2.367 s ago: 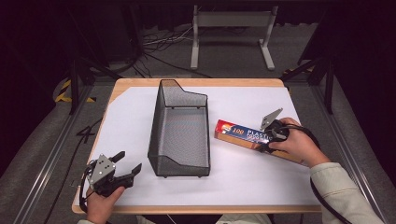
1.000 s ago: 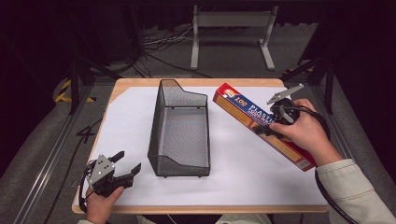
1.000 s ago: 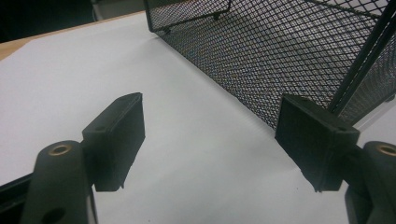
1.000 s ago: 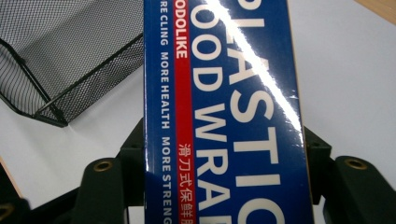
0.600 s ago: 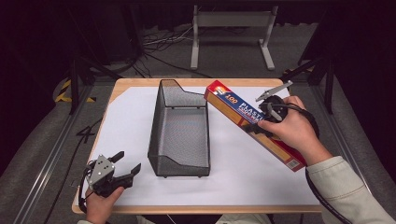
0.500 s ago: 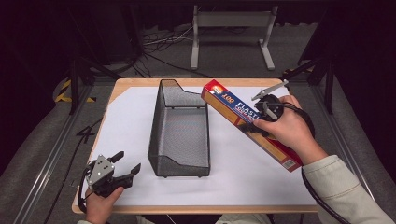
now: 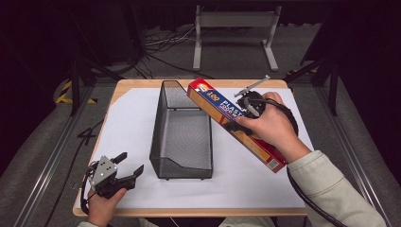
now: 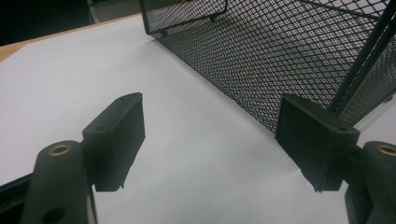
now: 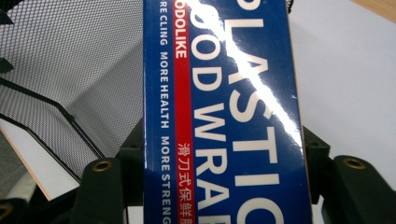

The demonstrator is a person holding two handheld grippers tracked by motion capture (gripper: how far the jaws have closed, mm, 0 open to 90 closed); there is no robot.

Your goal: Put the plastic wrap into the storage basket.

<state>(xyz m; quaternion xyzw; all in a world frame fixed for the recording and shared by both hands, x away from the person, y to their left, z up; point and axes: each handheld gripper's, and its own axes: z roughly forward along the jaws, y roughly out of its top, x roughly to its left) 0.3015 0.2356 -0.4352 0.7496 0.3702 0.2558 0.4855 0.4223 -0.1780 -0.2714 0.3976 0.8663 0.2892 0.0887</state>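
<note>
A long blue, red and orange plastic wrap box [image 7: 231,119] hangs tilted in the air, its far end over the right rim of the black wire mesh basket [image 7: 182,130]. My right gripper [image 7: 241,120] is shut on its middle. In the right gripper view the box [image 9: 219,116] sits clamped between both jaws, with the basket [image 9: 60,70] to its left. My left gripper [image 7: 126,171] rests open at the table's front left. In the left gripper view its gap [image 8: 210,140] holds nothing, and the basket's mesh wall [image 8: 280,51] stands just ahead of the right jaw.
The white sheet [image 7: 127,123] covers the wooden table [image 7: 142,84]. A grey metal stand [image 7: 234,28] and cables [image 7: 161,42] lie on the floor beyond the far edge. A black cable [image 7: 307,198] trails from the right gripper along the sleeve.
My right gripper has lifted the box off the table's right side and carried it left, toward the basket, its far end now over the basket's rim. The left gripper has stayed still.
</note>
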